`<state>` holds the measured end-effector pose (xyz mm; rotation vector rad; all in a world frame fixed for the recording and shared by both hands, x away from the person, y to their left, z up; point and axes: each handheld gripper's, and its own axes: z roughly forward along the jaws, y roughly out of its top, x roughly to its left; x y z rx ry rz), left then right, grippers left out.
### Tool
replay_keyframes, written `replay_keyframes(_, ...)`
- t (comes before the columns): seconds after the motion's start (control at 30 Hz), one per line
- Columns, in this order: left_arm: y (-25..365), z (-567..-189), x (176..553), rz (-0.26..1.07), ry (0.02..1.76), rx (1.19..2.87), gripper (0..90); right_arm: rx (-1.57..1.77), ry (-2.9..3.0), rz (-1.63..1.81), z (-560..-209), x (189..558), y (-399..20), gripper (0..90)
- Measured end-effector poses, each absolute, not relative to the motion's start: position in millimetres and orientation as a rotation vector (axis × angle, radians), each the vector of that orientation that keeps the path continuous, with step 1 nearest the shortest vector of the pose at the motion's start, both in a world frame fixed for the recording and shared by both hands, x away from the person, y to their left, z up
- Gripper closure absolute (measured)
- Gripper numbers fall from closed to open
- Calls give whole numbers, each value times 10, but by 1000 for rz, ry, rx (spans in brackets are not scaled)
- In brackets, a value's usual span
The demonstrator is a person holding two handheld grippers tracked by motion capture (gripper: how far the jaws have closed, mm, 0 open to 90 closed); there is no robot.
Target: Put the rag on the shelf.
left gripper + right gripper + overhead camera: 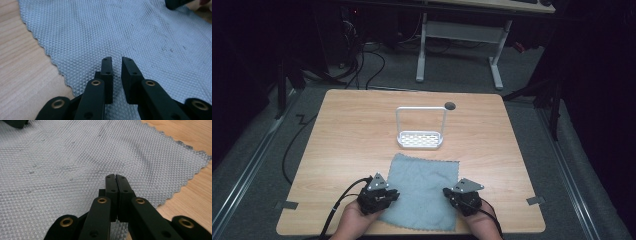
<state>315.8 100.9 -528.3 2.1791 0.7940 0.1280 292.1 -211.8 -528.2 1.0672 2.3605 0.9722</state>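
a grey cloth [422, 192] lies flat on the wooden desk [352, 145], spread between and under both grippers, with a white rack [420, 129] standing well beyond it. the left gripper [116, 65] hangs over the cloth's left edge, its fingers slightly parted with nothing between them. the right gripper [116, 182] sits over the right edge, fingers pressed together and empty.

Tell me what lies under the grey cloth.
The grey cloth lies flat on the wooden table, whose top shows all around it. The left claw and right claw hover over its near corners. Anything beneath the cloth is covered; no bulge shows.
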Motion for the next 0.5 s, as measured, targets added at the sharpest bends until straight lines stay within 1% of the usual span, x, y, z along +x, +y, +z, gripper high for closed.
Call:
replay_keyframes(0.07,1030,-5284,3130,112,800,2175,805,1061,2361,971,-5283,2920,-2119,897)
replay_keyframes(0.1,1064,-5288,3049,68,801,2165,805,1065,2365,973,-5280,2912,-2122,897)
replay_keyframes(0.13,1078,-5284,2996,58,784,2176,806,1063,2369,977,-5279,2905,-2126,897)
replay_keyframes(0.17,1078,-5284,2996,58,784,2176,805,1063,2369,977,-5279,2905,-2126,897)
replay_keyframes(0.27,1122,-5272,2779,47,739,2205,805,1064,2395,1000,-5275,2808,-2140,896)
replay_keyframes(0.3,1122,-5272,2779,47,739,2205,803,1060,2405,1000,-5271,2772,-2142,896)
replay_keyframes(0.33,1136,-5278,2716,19,737,2195,797,1053,2412,995,-5267,2736,-2139,896)
replay_keyframes(0.4,1133,-5277,2700,16,737,2194,785,1040,2422,992,-5261,2717,-2137,894)
replay_keyframes(0.5,1155,-5245,2748,35,756,2164,726,1034,2410,1023,-5228,2711,-2143,872)
